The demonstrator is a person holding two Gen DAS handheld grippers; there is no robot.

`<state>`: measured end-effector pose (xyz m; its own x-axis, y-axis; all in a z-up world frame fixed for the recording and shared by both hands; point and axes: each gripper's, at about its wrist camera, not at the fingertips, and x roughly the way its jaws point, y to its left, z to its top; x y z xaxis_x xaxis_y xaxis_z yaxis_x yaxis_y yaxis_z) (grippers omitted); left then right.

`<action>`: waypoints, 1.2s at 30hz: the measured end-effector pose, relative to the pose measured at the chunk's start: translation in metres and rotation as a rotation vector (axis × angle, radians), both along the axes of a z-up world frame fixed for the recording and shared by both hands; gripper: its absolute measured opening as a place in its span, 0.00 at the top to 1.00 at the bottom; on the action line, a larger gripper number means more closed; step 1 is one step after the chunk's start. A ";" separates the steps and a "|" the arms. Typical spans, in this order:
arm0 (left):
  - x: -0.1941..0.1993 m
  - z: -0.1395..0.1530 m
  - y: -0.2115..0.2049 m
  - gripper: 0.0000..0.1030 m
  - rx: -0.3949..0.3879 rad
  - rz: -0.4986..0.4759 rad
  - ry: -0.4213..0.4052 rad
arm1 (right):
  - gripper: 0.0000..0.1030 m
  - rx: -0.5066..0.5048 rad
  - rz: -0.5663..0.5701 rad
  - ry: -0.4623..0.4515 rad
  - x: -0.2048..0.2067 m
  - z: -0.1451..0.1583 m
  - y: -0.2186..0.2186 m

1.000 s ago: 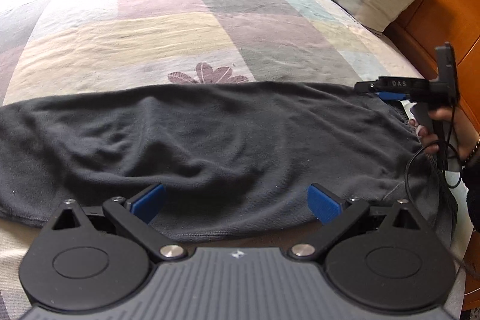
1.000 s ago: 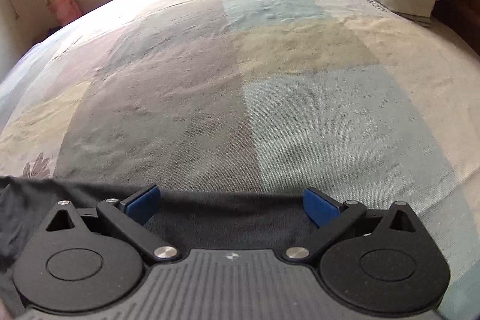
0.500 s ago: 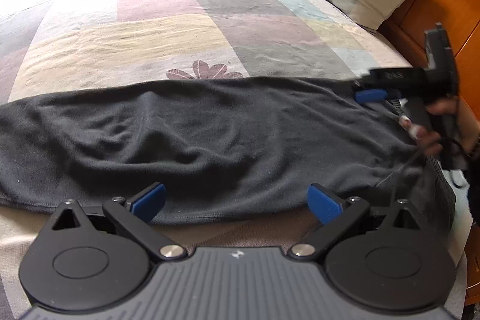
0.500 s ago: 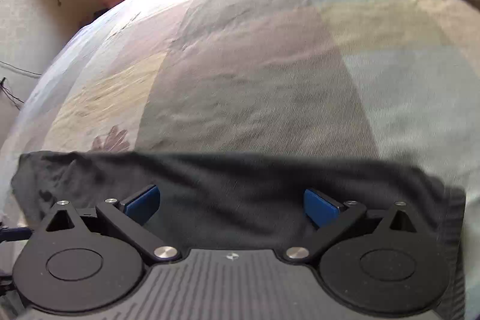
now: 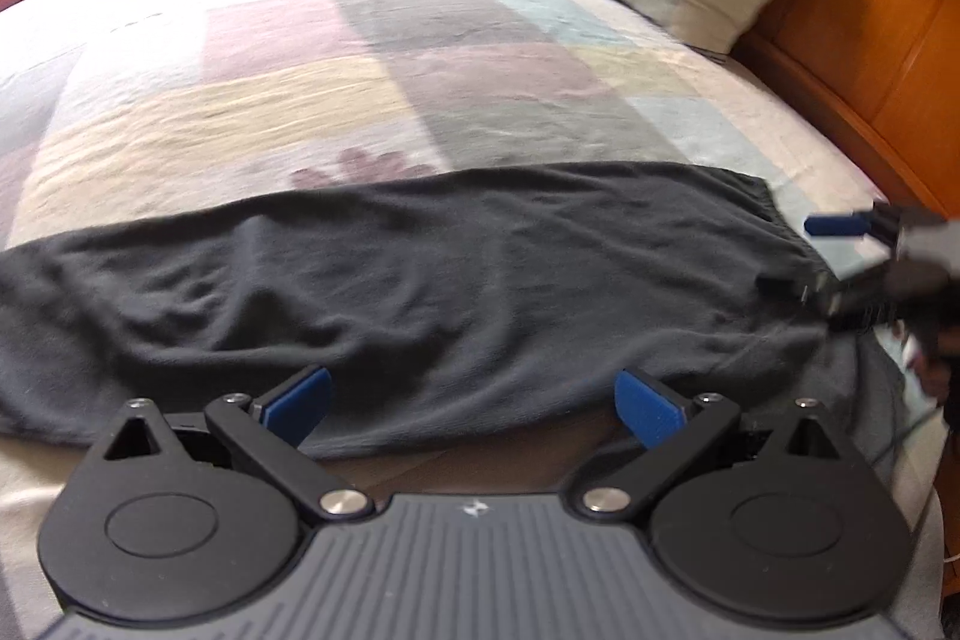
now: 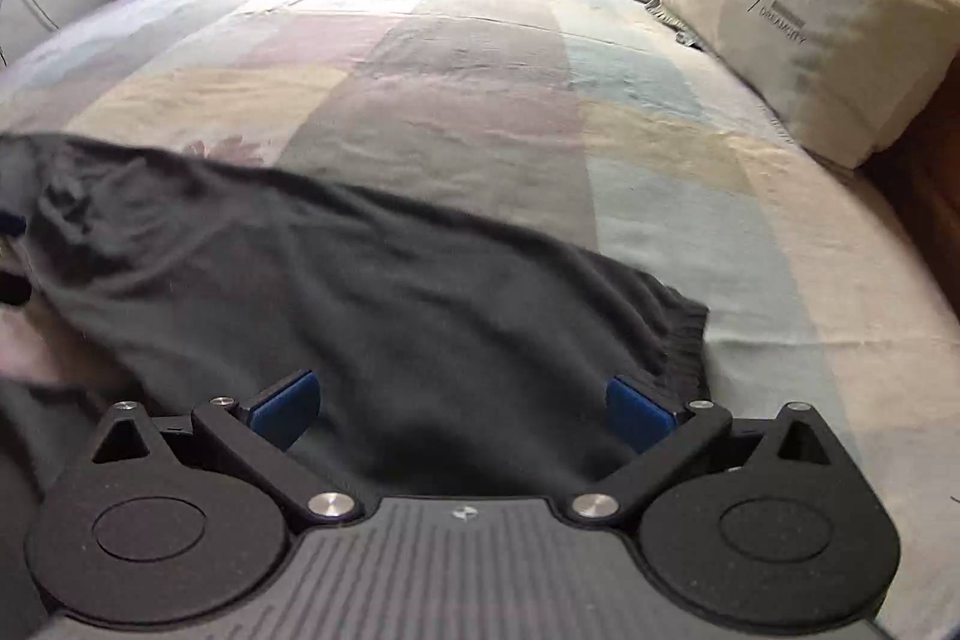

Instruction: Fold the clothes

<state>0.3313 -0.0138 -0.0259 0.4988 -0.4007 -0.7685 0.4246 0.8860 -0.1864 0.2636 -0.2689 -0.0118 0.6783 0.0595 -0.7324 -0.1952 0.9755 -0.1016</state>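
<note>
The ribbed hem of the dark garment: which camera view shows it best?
The right wrist view: the ribbed hem lies close and sharp there. In the left wrist view, that end of the dark garment is far and blurred.

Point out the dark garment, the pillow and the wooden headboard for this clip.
Dark garment (image 5: 420, 280): left wrist view, middle of the spread cloth.
Pillow (image 6: 798, 22): right wrist view, face of the case, near the printed logo.
Wooden headboard (image 5: 870, 34): left wrist view, orange panel behind the pillow.

garment dark grey | bedspread pastel patchwork | pillow beige
</note>
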 end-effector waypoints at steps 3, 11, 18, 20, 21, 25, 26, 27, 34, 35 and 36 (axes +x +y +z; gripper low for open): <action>-0.005 0.004 -0.036 0.03 -0.036 -0.111 -0.017 | 0.00 -0.001 -0.041 0.022 -0.036 -0.022 -0.004; -0.009 -0.018 -0.129 0.03 -0.099 -0.324 0.012 | 0.00 0.144 -0.108 0.012 -0.070 -0.044 -0.021; -0.016 -0.037 -0.119 0.03 -0.124 -0.275 0.099 | 0.00 0.106 -0.092 -0.023 -0.098 -0.040 -0.038; -0.022 -0.025 -0.119 0.03 -0.110 -0.270 0.062 | 0.00 0.070 -0.081 -0.061 -0.111 -0.034 -0.040; -0.025 -0.019 -0.118 0.03 -0.103 -0.267 0.044 | 0.00 0.069 -0.055 -0.077 -0.117 -0.031 -0.041; -0.035 -0.009 -0.120 0.03 -0.079 -0.255 0.037 | 0.00 0.128 -0.027 -0.047 -0.119 -0.037 -0.040; -0.037 -0.010 -0.121 0.03 -0.069 -0.247 0.054 | 0.00 0.149 -0.040 -0.013 -0.118 -0.042 -0.041; -0.040 -0.009 -0.120 0.03 -0.050 -0.236 0.059 | 0.00 0.167 -0.053 0.018 -0.116 -0.047 -0.043; -0.065 0.007 -0.082 0.03 0.089 -0.133 0.015 | 0.00 0.094 -0.084 0.037 -0.149 -0.037 -0.063; -0.070 0.011 -0.075 0.03 0.105 -0.115 0.009 | 0.00 0.107 -0.101 0.033 -0.151 -0.033 -0.063; -0.074 0.016 -0.067 0.03 0.123 -0.101 0.001 | 0.00 0.120 -0.117 0.027 -0.153 -0.029 -0.062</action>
